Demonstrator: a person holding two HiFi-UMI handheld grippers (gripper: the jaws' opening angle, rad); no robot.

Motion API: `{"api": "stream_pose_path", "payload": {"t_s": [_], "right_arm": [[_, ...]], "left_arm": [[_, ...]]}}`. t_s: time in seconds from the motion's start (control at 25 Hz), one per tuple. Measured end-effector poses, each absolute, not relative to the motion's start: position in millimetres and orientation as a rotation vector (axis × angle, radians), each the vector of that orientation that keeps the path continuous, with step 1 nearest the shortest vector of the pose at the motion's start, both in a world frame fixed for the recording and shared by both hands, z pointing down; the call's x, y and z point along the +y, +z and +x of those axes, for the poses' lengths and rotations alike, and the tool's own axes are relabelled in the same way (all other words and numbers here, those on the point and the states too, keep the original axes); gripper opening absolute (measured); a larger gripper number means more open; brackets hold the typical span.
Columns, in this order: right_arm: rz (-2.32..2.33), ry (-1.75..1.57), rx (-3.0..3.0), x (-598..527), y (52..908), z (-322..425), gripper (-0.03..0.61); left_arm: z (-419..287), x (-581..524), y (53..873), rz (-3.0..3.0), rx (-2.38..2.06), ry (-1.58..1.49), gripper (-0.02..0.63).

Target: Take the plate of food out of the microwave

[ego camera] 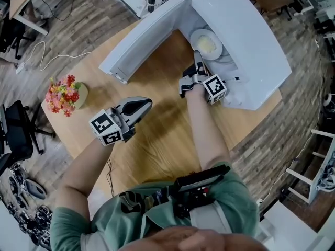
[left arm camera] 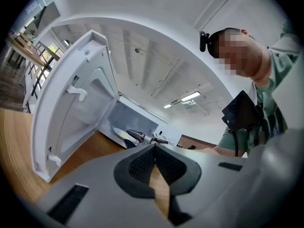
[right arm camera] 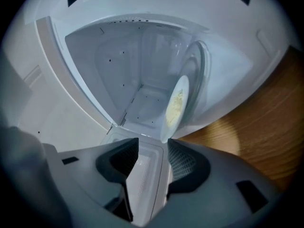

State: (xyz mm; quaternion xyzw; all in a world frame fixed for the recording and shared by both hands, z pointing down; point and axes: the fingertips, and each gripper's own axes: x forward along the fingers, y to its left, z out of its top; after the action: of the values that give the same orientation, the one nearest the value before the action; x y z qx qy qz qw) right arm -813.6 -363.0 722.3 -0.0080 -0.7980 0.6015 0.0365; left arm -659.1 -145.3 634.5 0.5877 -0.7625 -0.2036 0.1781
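The white microwave (ego camera: 251, 41) stands on the wooden table with its door (ego camera: 141, 41) swung wide to the left. Inside lies a white plate (ego camera: 205, 45) of pale yellow food. My right gripper (ego camera: 197, 56) reaches into the opening, turned on its side. In the right gripper view its jaws (right arm camera: 153, 146) stand apart, and the plate's rim (right arm camera: 175, 107) sits just ahead of the gap, by the right pad, with nothing pressing on it. My left gripper (ego camera: 148, 104) hovers over the table short of the door, pads (left arm camera: 155, 148) together, holding nothing.
A small pot of red and pink flowers (ego camera: 64, 94) stands near the table's left corner. The open door (left arm camera: 76, 103) walls off the space left of the cavity. Bare wooden table (ego camera: 157, 140) lies between the grippers and me.
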Motion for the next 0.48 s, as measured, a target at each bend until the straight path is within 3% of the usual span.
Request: {"api": "stream_pose_path", "payload": {"t_s": [0.48], "right_arm": [[0.125, 1.985, -2.355, -379, 749, -827, 0.173]], "left_arm": [[-665, -137, 642, 1.676, -2.143, -0.646, 0.003]]}}
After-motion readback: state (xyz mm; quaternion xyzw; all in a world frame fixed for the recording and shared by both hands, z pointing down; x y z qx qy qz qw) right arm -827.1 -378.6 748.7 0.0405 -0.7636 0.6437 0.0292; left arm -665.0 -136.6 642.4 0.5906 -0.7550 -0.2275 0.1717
